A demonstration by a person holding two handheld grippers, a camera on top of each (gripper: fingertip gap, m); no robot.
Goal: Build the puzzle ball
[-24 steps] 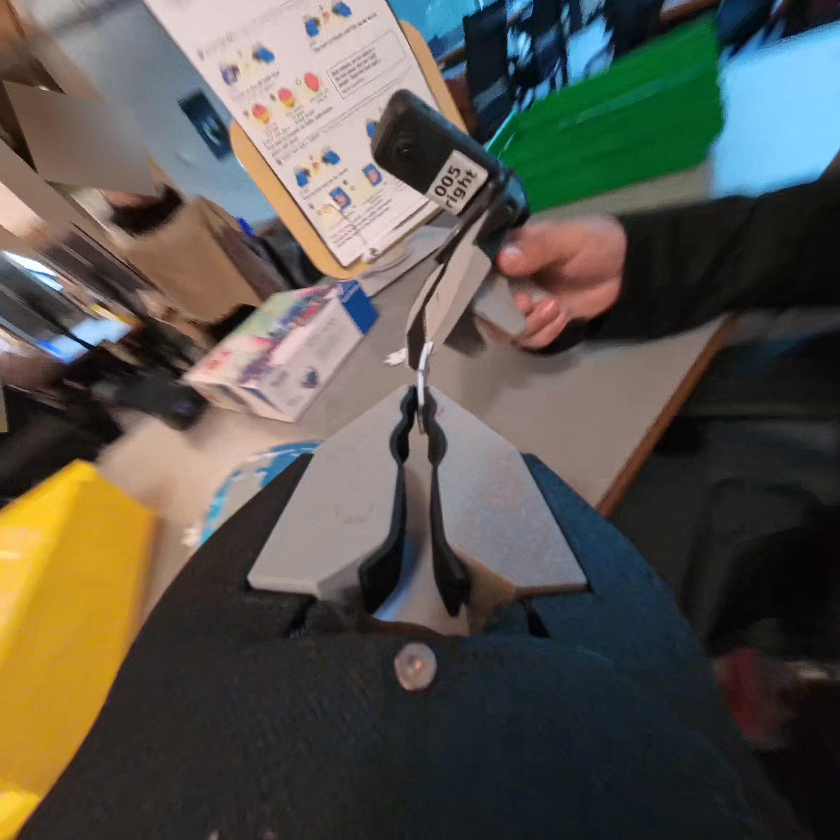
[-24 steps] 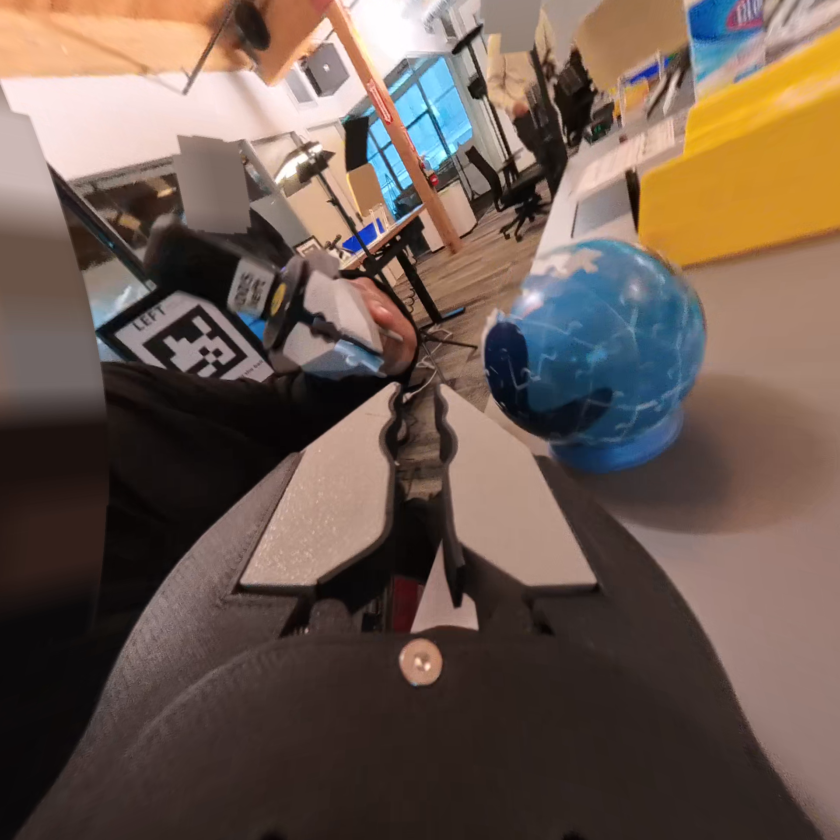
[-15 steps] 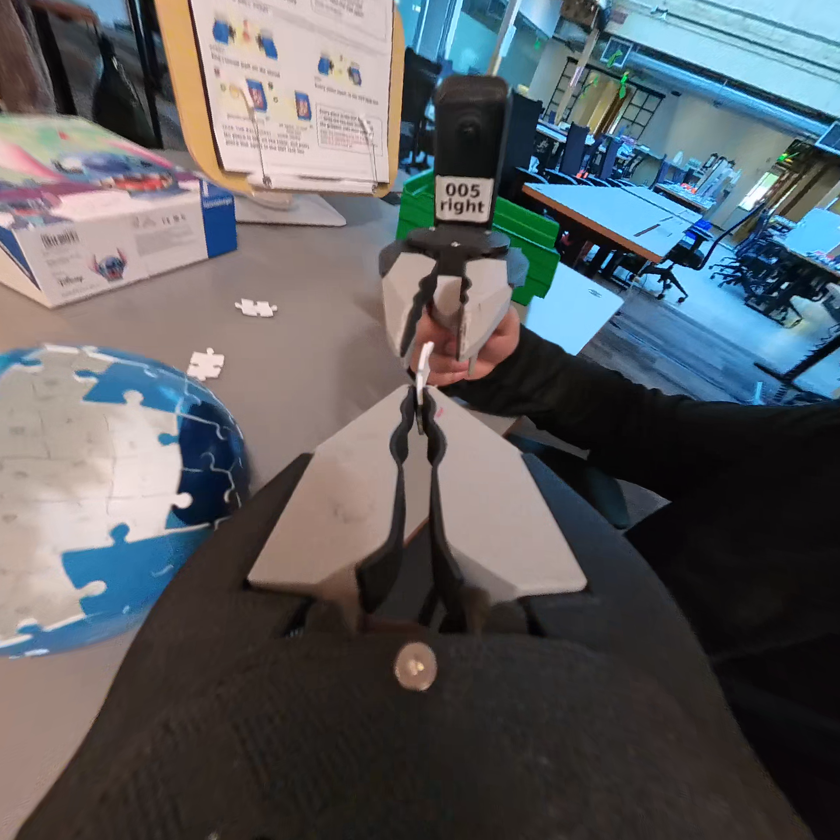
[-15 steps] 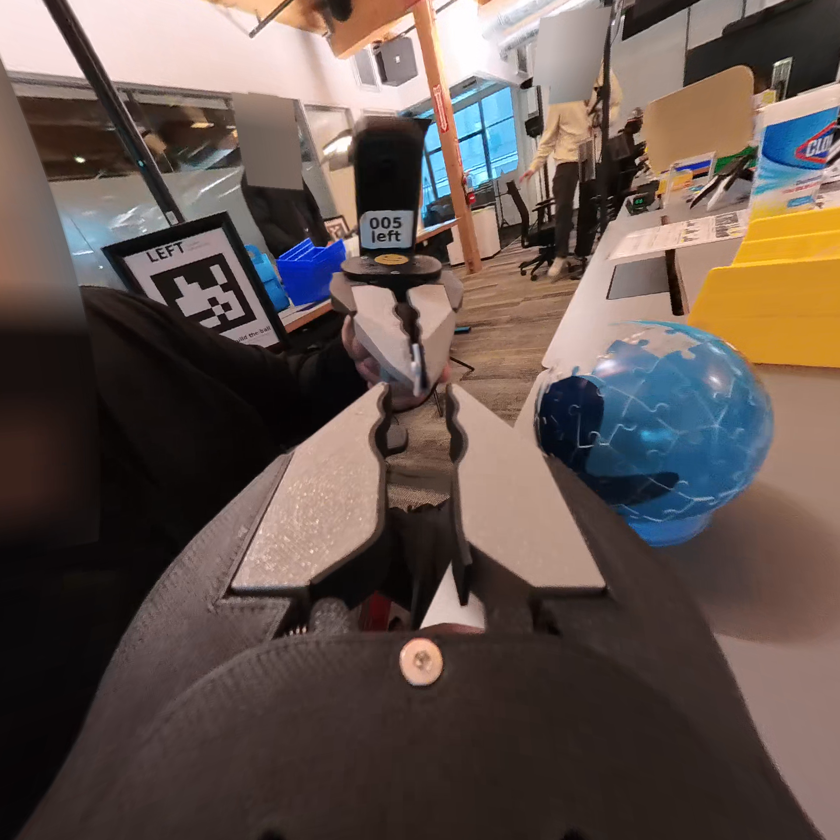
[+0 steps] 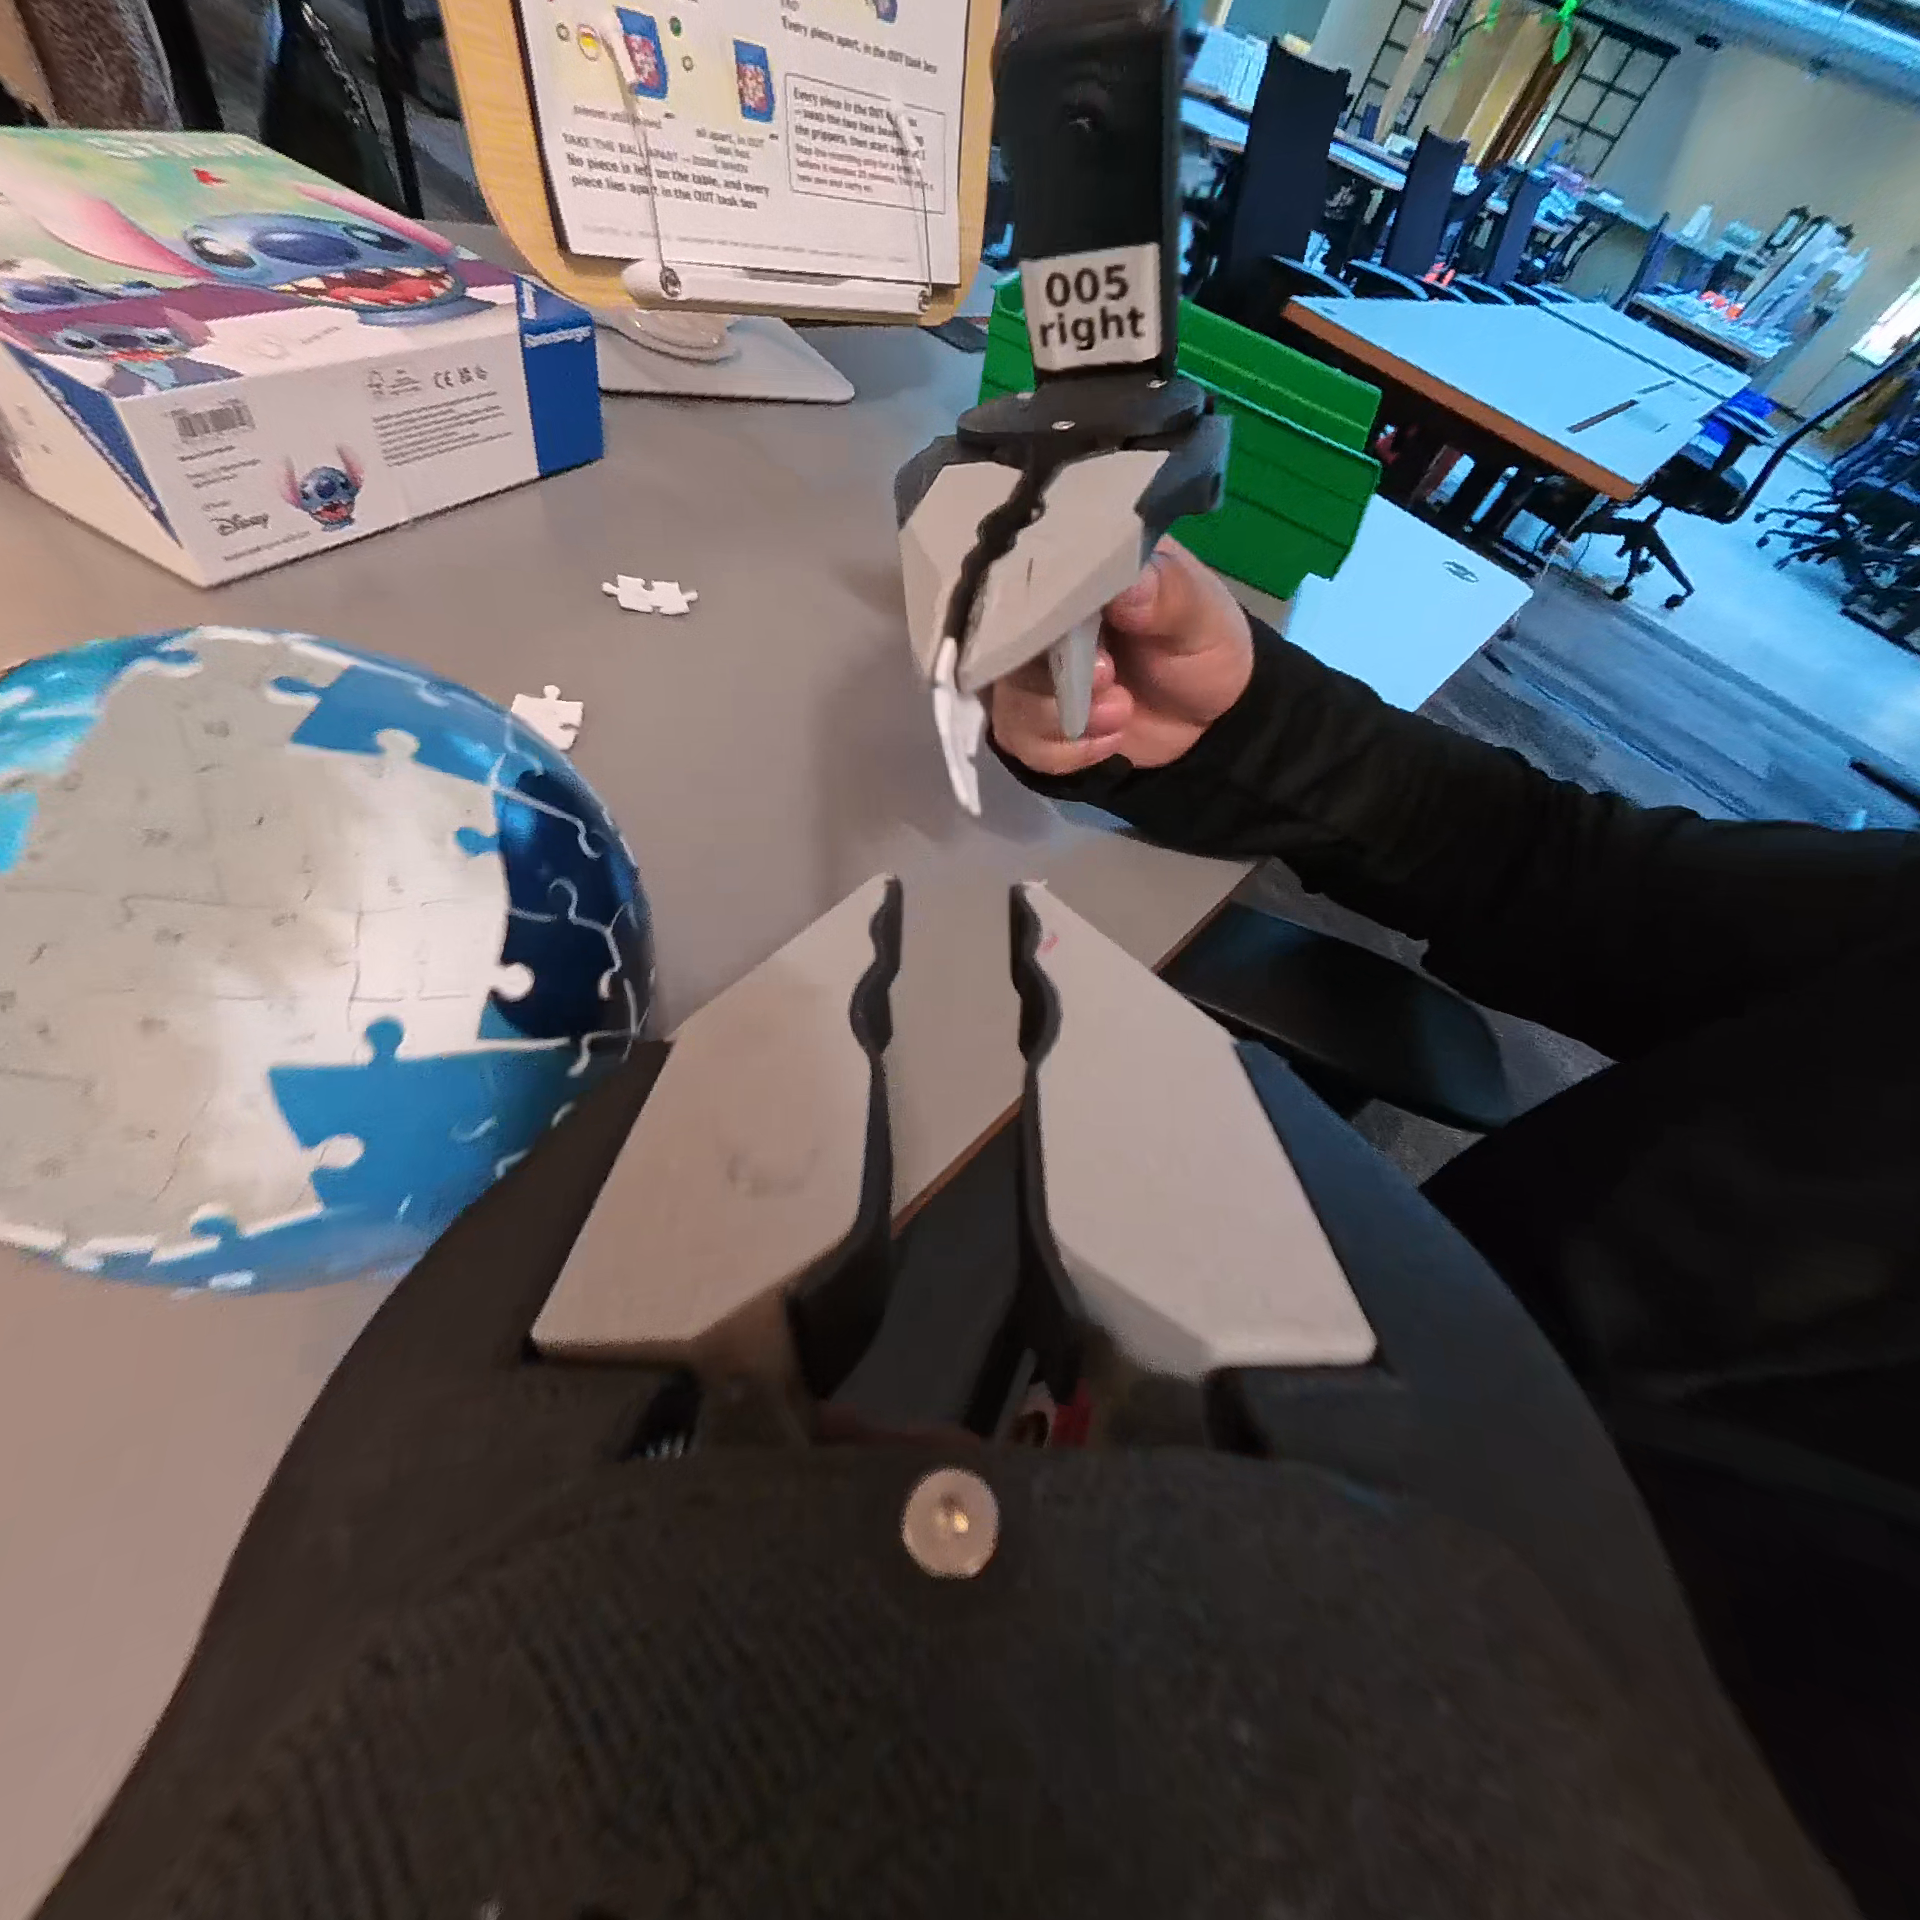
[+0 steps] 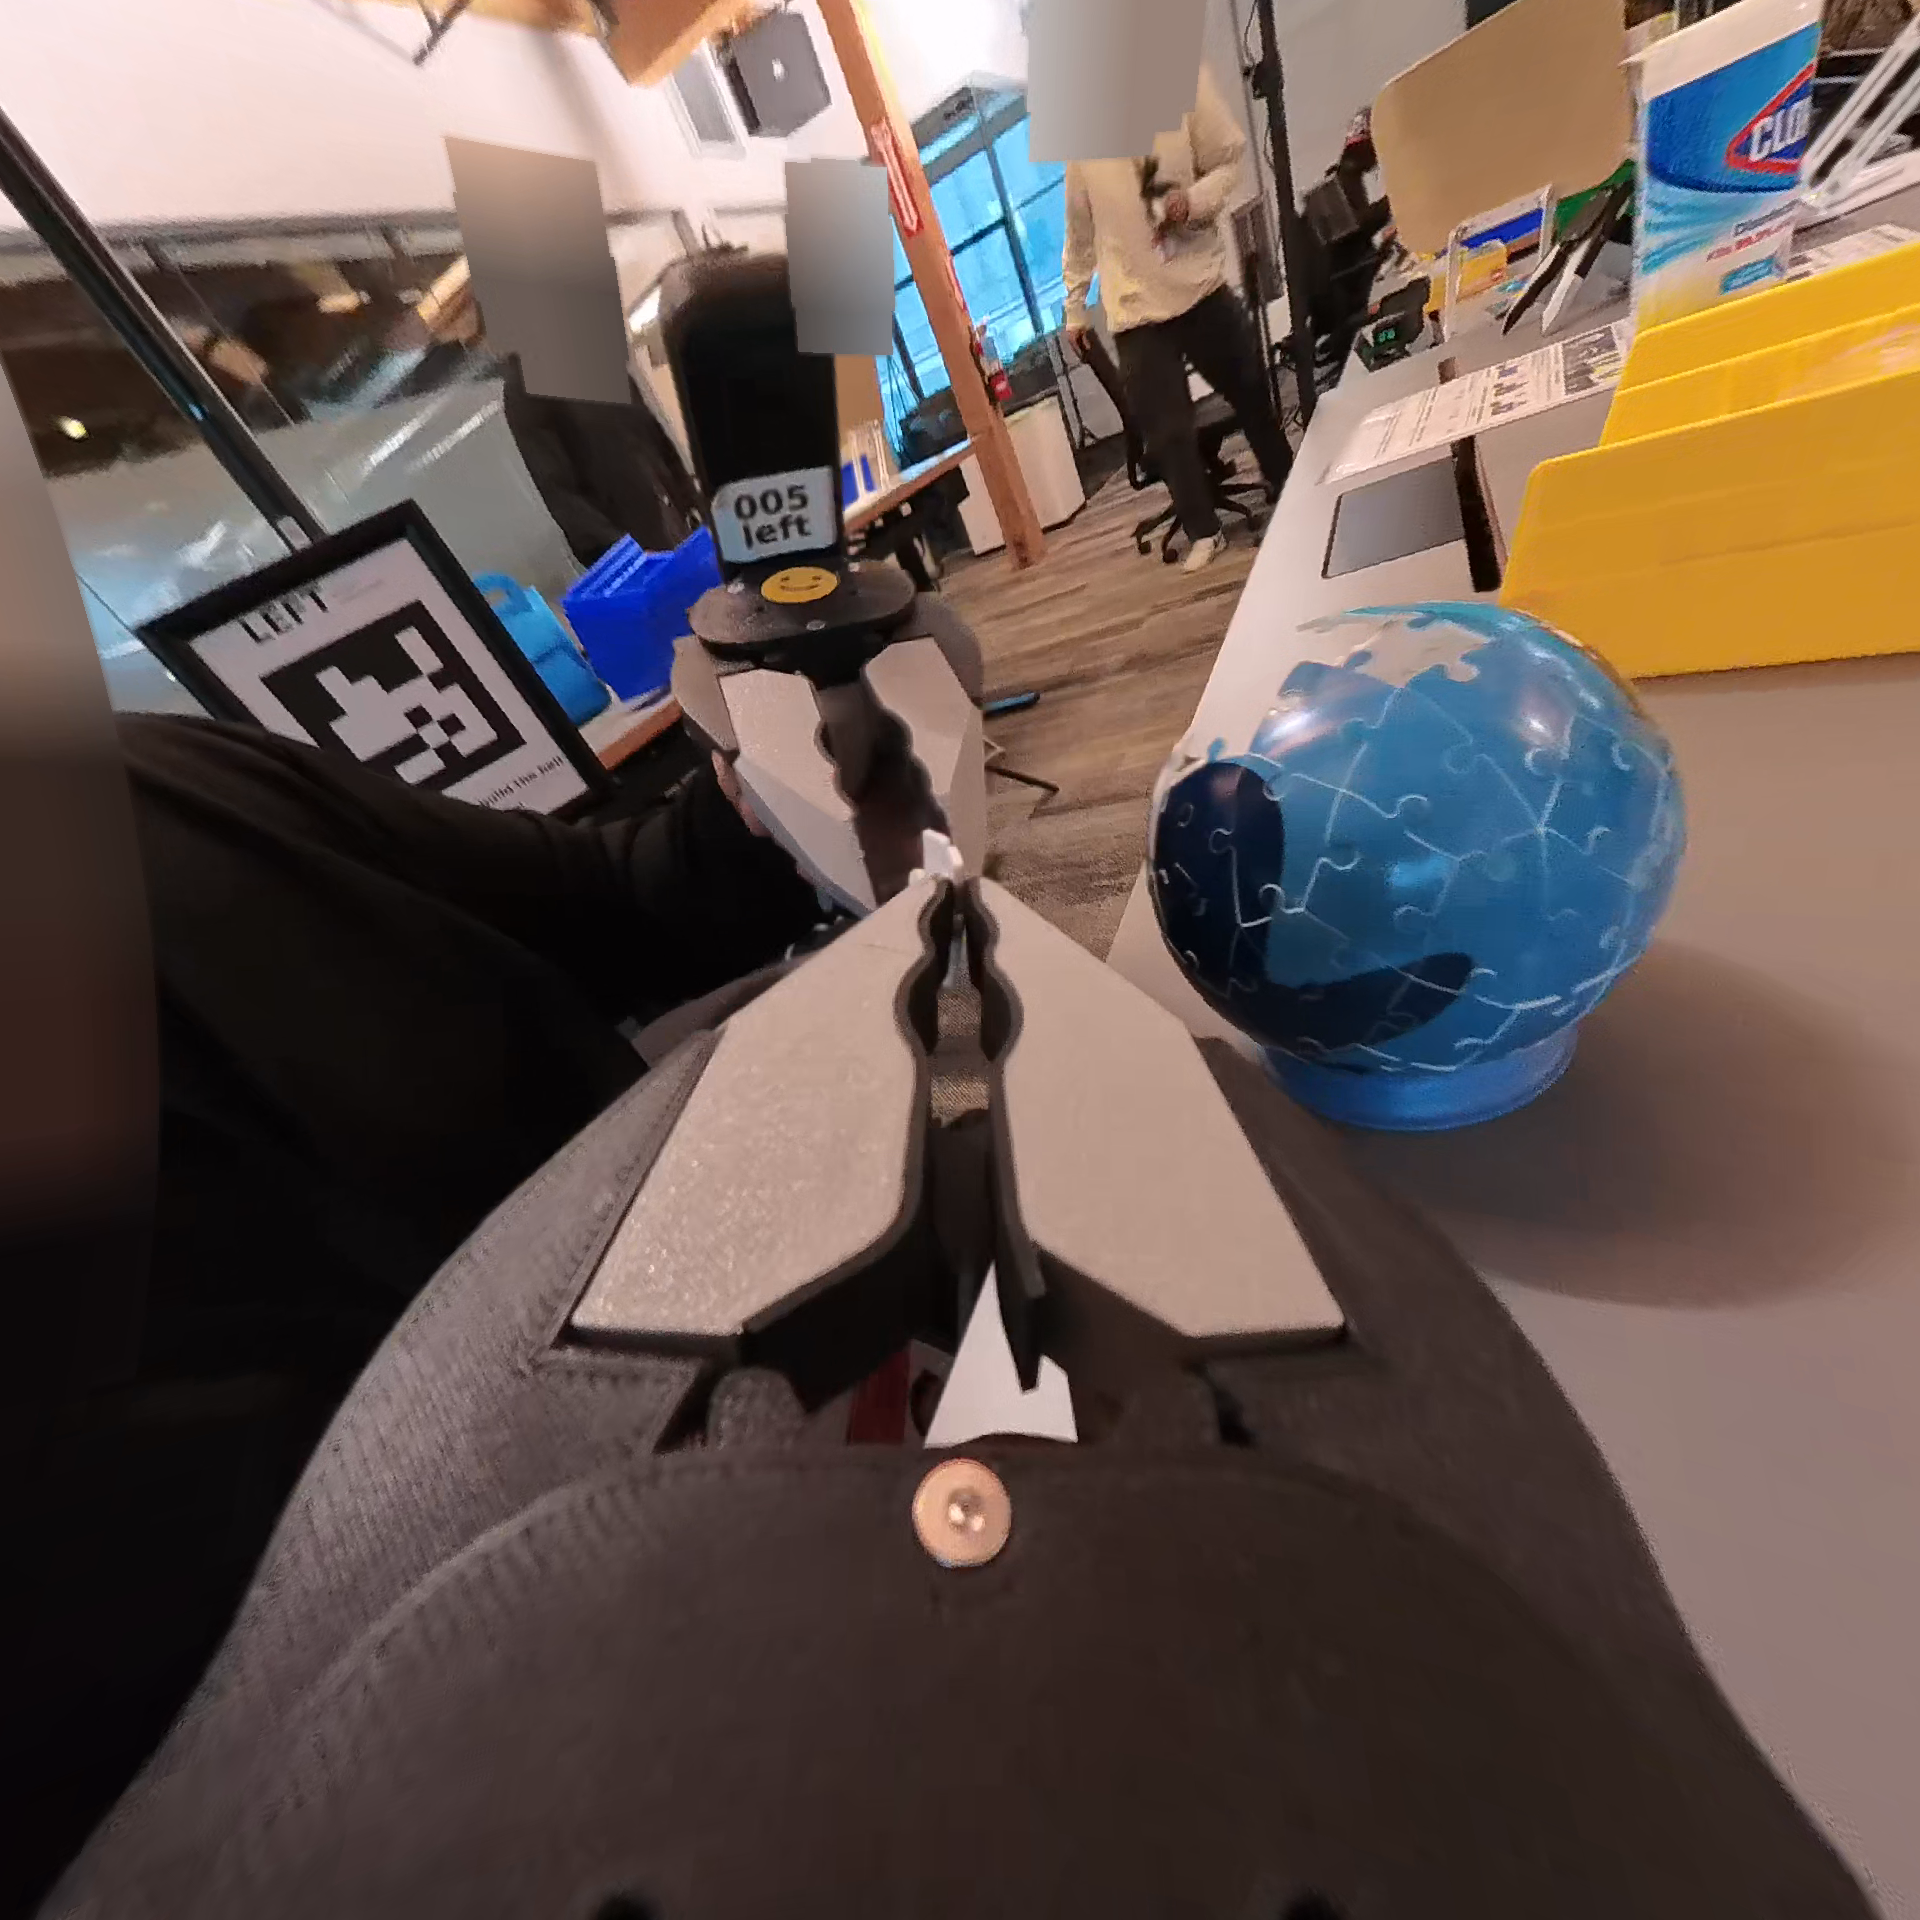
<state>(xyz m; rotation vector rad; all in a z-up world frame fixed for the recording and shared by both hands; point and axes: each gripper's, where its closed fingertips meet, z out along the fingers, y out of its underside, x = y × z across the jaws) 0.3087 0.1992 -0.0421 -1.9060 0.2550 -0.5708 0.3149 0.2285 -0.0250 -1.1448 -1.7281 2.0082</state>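
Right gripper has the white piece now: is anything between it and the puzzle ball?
Nothing visible. The right gripper pinches the white piece in the air; only bare table separates it from the puzzle ball.

The puzzle ball is blue with a large pale grey-white patch, jigsaw seams showing across it (its stand is blue too). The piece is white. Both grippers' fingers are grey on black bodies. The table is grey, the bin yellow, the crate green.
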